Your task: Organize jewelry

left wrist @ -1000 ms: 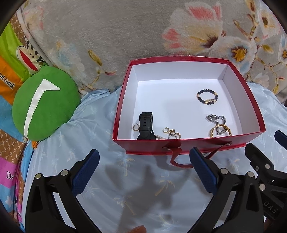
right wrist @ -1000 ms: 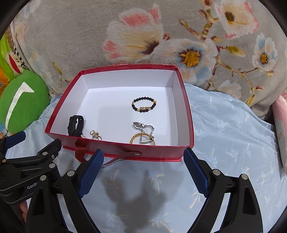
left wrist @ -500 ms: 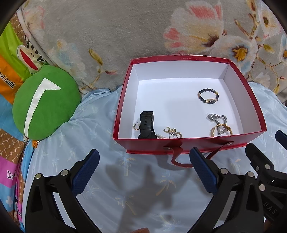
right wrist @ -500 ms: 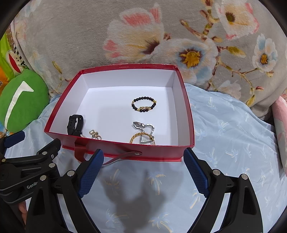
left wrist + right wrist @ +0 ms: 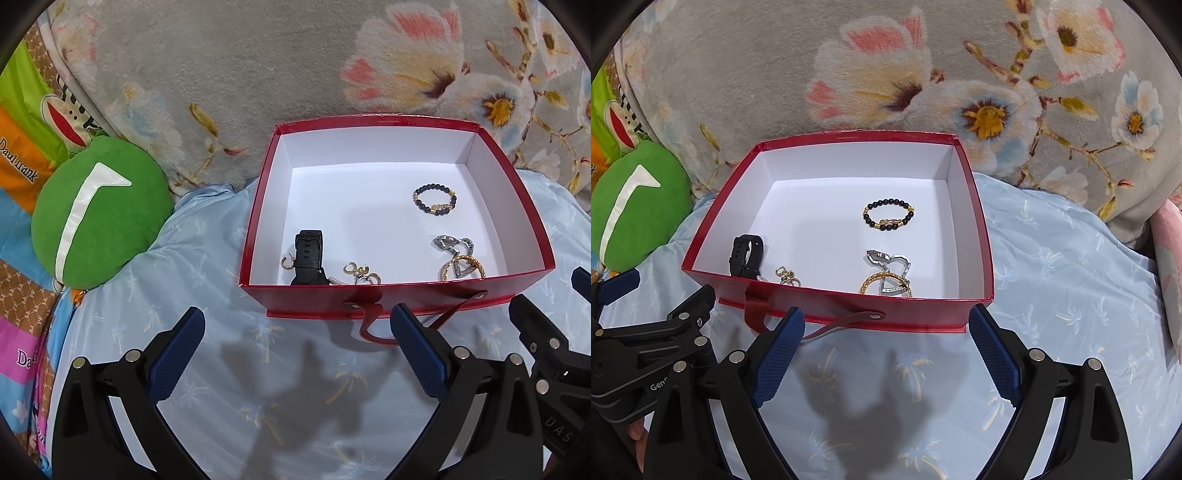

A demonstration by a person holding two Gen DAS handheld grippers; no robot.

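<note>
We see both grippers parked over a pale blue bedsheet [image 5: 155, 295], facing a red box [image 5: 391, 293] that fills the centre of each frame. At lower left of the left wrist view, the left gripper [image 5: 295, 354] has its fingers spread wide and empty; the right gripper [image 5: 886, 354] is likewise released, grasping nothing. The jewelry lies inside the box, from left to right: a black watch [image 5: 309, 254] against the near wall, small gold earrings [image 5: 360, 272] just beside it, a beaded bracelet [image 5: 434, 200] farther back, and a silver heart pendant [image 5: 455, 248] overlapping a gold bangle [image 5: 474, 266] at right. We judge the risks plain: the overlapped pendant and bangle could lift together or snag, the tiny earrings could slip from broad pads (they sit close under the near wall), and a finger catching the red strap [image 5: 369, 328] might tip the box on the soft bedding.
</note>
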